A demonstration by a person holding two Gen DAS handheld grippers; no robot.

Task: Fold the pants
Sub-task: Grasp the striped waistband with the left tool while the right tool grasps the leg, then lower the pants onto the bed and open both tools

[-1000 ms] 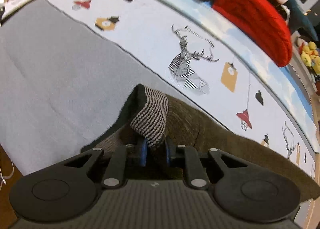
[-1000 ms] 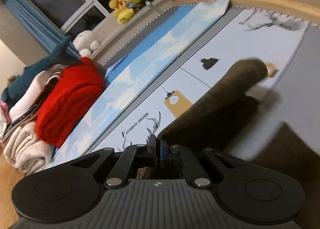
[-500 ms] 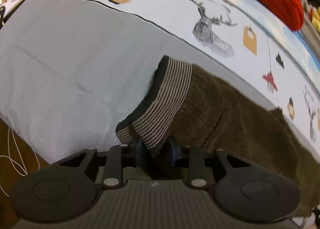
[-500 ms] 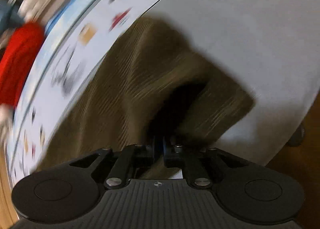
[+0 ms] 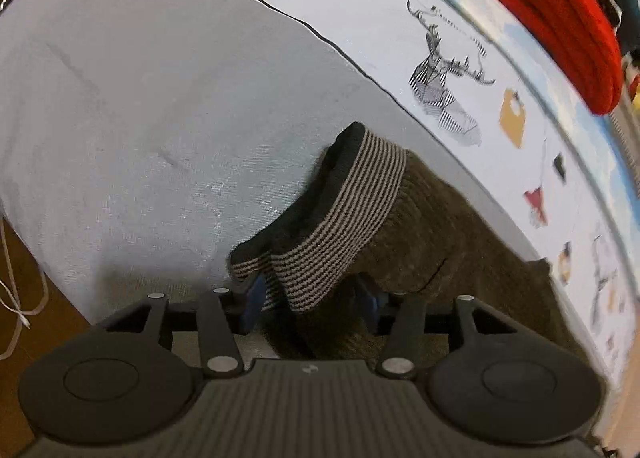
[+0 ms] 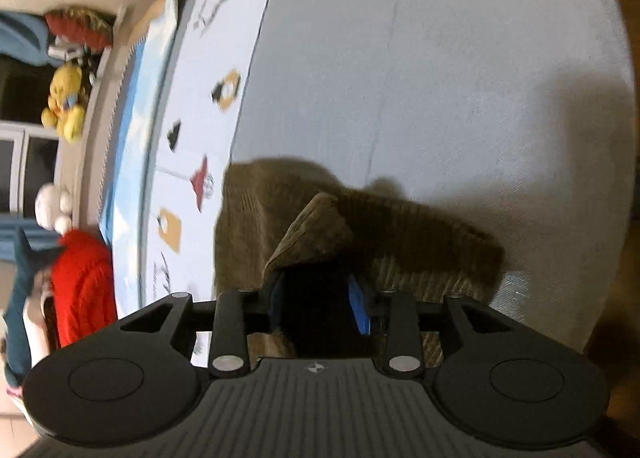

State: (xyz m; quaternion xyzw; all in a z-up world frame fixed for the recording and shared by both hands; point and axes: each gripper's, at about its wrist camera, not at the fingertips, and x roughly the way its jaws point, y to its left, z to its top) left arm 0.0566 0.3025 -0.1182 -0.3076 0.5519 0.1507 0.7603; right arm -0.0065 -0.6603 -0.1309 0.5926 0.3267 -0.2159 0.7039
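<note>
Brown corduroy pants (image 5: 448,234) with a striped knit waistband (image 5: 352,214) lie on the grey sheet (image 5: 140,106). My left gripper (image 5: 312,298) points steeply down at the waistband. Its jaws are opening, and the band's near edge hangs loose between the blue pads (image 5: 256,294). In the right wrist view the pants (image 6: 272,210) lie folded over, with a raised corner of cloth (image 6: 316,226) in front of my right gripper (image 6: 316,302). Those jaws are opening too, and the cloth stands between the blue pads (image 6: 358,302) without being pressed.
Beyond the grey sheet runs a white printed cover (image 5: 440,70) with deer and lamps. A red knit garment (image 5: 560,22) and other folded clothes are piled past it. Stuffed toys (image 6: 66,98) sit on a ledge. Wooden floor and a white cable (image 5: 16,298) lie past the sheet's near edge.
Both grippers were shut on the pants and have spread their jaws. The right one swung down and rolled, laying the cloth over onto the grey sheet. The left one sank with the waistband.
</note>
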